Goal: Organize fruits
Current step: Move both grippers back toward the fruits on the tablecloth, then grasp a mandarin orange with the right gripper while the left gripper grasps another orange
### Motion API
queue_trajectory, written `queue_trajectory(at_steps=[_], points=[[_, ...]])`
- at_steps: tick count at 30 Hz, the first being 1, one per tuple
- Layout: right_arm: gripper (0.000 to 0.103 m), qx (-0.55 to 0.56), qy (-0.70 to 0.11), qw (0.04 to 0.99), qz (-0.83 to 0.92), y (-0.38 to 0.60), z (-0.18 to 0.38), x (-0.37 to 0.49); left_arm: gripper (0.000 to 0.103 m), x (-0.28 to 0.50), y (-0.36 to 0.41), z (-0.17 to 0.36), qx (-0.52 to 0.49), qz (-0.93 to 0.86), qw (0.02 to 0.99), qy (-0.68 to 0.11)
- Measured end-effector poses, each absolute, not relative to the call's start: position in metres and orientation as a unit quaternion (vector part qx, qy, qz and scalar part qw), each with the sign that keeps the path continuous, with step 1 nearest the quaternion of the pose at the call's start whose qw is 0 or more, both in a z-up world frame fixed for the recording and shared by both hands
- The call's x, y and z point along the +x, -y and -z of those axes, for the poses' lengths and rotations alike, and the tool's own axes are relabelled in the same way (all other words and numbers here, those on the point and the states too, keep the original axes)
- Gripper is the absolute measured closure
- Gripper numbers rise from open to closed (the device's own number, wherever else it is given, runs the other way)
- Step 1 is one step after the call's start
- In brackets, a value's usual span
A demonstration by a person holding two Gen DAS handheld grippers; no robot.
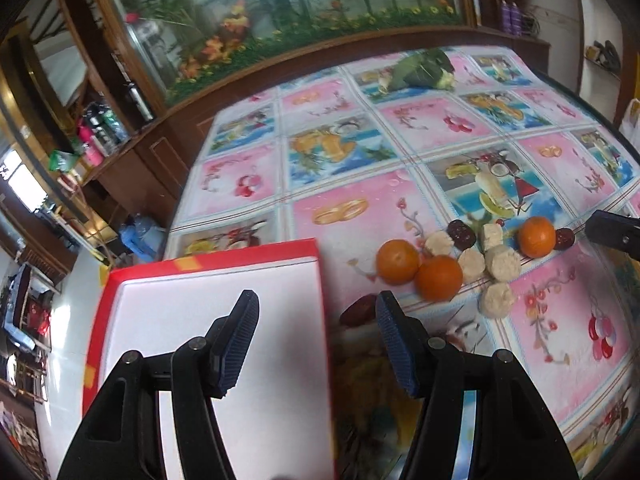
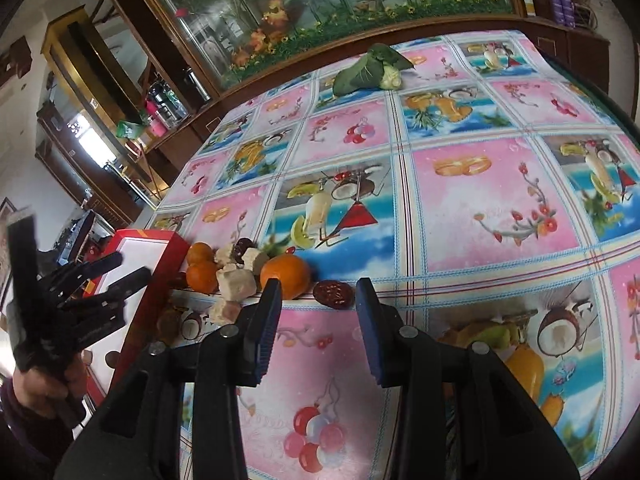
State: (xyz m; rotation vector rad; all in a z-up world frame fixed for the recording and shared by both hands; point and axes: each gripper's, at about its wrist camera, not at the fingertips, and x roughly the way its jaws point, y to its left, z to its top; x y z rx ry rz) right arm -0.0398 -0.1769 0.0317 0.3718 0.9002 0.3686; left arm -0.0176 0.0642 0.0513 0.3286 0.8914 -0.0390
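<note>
Orange mandarin (image 2: 285, 276) lies just beyond the right gripper's (image 2: 316, 328) parted fingers.

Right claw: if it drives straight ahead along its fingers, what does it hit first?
Most likely the dark red date lying on the tablecloth just beyond the open right claw, roughly centred in the gap. The orange sits slightly left of that line. Depth is uncertain.

No readable text, label, brand or number shows anywhere in either wrist view.
</note>
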Motion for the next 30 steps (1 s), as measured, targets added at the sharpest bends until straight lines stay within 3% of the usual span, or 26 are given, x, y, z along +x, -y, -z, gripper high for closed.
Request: queue_trajectory(at_steps=[3,14,30], points=[[0.057,0.164,-0.423,0.871,-0.188,0.173,-0.036,-0.04,0.042,-0.005,-0.056,-0.047,0.167,0.044,0.883,-0.437],[0.057,0.131,-0.445,0.86,-0.213,0.148,-0.027,-0.015,0.042,0.027,-0.041,-0.036,0.196,0.115,0.859,-0.46],[0.053,0.079,-0.446,0.867,-0.207,0.129,-0.018,-0.007,0.042,0.049,-0.047,-0.027,0.123,0.154,0.848,-0.492]])
